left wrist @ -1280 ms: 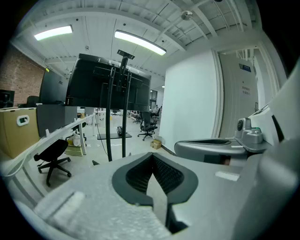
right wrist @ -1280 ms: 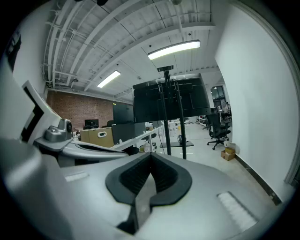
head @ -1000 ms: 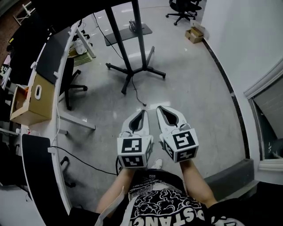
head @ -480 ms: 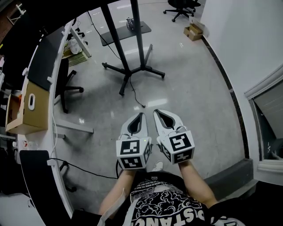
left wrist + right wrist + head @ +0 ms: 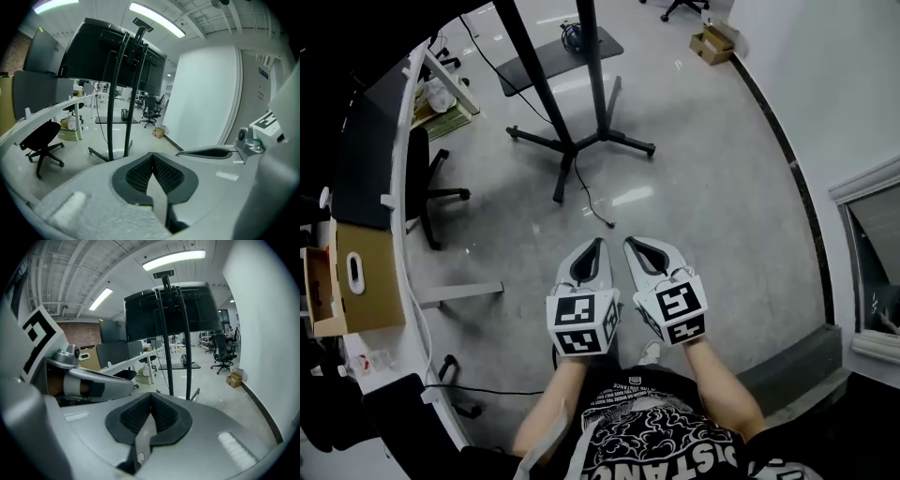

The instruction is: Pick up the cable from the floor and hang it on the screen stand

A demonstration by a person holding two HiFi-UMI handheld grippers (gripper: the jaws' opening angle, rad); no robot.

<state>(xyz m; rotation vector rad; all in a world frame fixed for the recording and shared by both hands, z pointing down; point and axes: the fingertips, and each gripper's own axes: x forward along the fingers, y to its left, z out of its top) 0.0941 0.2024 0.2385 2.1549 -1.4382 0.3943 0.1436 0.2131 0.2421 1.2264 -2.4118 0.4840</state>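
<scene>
**Claws.** In the head view the left claw [image 5: 599, 243] and the right claw [image 5: 629, 243] are held side by side, near each other, low in front of the person and pointing toward 12 o'clock. The left gripper view shows the left claw [image 5: 152, 155] with its jaws pressed together and nothing between them. The right gripper view shows the right claw [image 5: 151, 395] in the same condition: jaws together, empty.

**Task item.** The cable [image 5: 590, 199] lies on the grey floor. It is a thin dark line running from the foot of the screen stand [image 5: 597, 86] toward the person. Its free end rests at 12 o'clock, near the claw tips and apart from both. Neither claw touches it.

**Stand.** The screen stand is at 12 o'clock beyond the cable, upright on splayed black legs. Both gripper views show its twin poles [image 5: 110, 117] [image 5: 169, 357] carrying a dark screen.

**Surroundings.** A black office chair [image 5: 426, 184] stands at 10 o'clock. A small cardboard box [image 5: 713, 41] sits against the wall at 1 o'clock.
</scene>
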